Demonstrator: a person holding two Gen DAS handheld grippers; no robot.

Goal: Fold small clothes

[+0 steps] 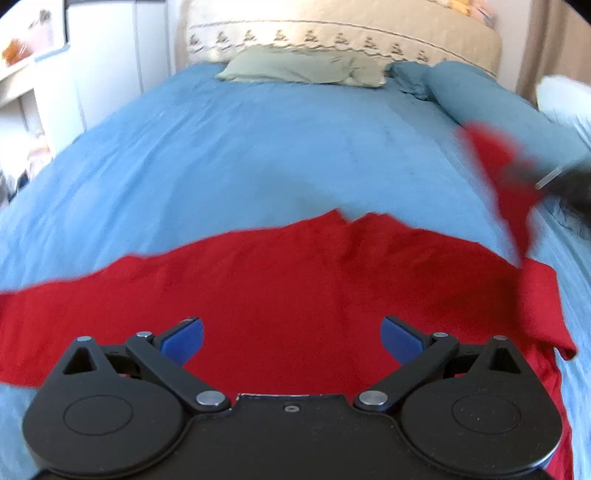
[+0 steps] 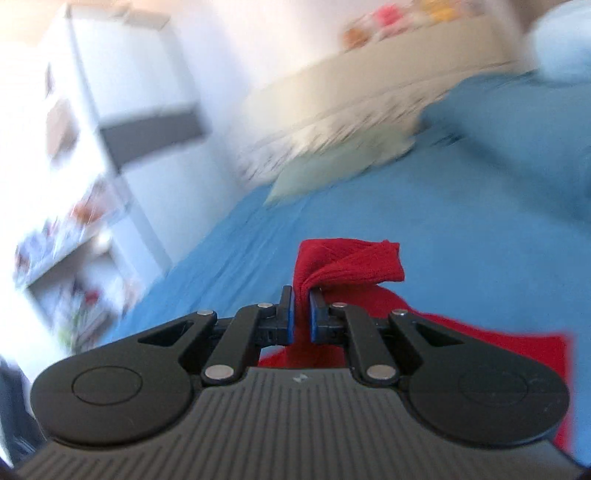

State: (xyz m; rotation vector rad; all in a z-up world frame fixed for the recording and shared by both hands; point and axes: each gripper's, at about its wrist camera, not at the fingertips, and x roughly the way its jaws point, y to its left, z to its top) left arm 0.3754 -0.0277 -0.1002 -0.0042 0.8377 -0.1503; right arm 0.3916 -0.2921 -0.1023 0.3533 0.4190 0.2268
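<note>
Garment (image 1: 280,280) on bed (image 1: 258,147), pillows (image 1: 303,68) behind

A bed (image 1: 229,147) covered with a blue sheet carries everything. A red garment (image 1: 288,288) lies spread across the sheet at the near edge, reaching from the left side almost to the right, with its right end lifted off the sheet. At the head of the bed a pale green pillow (image 1: 295,66) lies flat near the middle, and a blue pillow (image 1: 480,92) lies toward the right corner.

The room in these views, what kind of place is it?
Most likely a bedroom: a bed with a blue cover, a pale green pillow by the headboard, and white shelving alongside.
</note>
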